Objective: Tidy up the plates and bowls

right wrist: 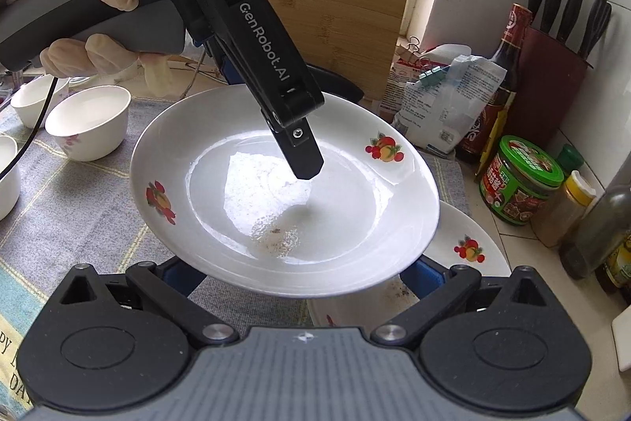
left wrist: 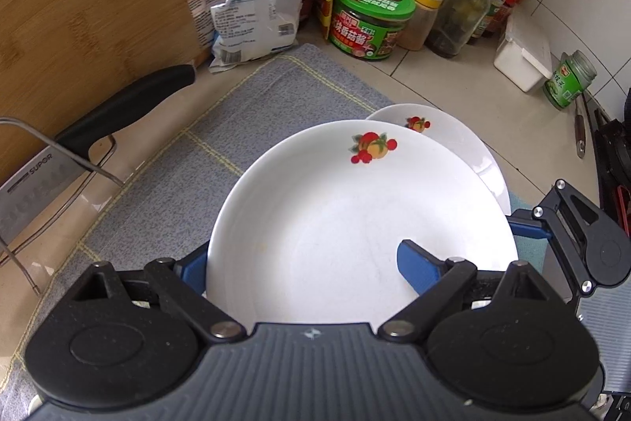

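— So where is the plate (right wrist: pixel 284 208)?

— Lifted off the surface, tilted, above a second plate (right wrist: pixel 469 247) lying on the grey cloth (right wrist: pixel 79 216).

— Who holds it?

— The left gripper (left wrist: pixel 303 263): its jaws are clenched on the near rim, one blue finger inside the dish, one underneath.

— And the right gripper (right wrist: pixel 299 277)?

— Its jaws stand spread wide beneath the plate's edge, clamping nothing. Two white bowls (right wrist: pixel 88 121) sit at the left.
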`<state>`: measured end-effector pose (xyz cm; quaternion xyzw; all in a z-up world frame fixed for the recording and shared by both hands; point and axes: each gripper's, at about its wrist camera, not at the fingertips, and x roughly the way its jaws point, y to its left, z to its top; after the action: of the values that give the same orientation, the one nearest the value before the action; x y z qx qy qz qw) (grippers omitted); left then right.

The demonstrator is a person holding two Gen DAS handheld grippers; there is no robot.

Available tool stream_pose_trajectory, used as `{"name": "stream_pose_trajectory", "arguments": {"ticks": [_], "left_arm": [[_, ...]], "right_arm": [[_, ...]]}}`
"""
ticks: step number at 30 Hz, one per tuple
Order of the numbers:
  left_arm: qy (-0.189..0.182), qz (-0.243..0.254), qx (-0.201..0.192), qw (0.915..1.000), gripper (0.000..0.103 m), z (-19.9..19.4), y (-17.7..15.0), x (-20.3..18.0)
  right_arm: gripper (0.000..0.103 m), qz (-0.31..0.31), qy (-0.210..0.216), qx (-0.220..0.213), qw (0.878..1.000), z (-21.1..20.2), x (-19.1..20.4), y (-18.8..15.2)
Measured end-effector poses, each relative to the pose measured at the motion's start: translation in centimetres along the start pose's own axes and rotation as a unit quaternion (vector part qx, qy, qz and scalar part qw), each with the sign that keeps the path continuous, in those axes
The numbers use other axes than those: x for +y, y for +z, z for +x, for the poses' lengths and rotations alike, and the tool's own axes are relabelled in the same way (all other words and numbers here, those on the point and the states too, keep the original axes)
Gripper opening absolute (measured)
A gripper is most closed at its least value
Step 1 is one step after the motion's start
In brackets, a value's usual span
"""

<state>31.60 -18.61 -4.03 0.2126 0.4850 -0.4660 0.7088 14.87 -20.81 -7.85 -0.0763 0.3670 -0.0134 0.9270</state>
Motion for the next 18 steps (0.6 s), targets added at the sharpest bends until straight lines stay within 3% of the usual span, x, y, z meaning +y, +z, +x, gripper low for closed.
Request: {"name": "stream_pose_trajectory", "arguments": {"ticks": [18], "left_arm": [[-0.038,0.065,0.017,0.9970,0.093,3.5,2.4,-5.5]], "right_arm": [[0.103,0.050,-0.061,0.019,0.997,-2.3,-2.7,-2.9]]}}
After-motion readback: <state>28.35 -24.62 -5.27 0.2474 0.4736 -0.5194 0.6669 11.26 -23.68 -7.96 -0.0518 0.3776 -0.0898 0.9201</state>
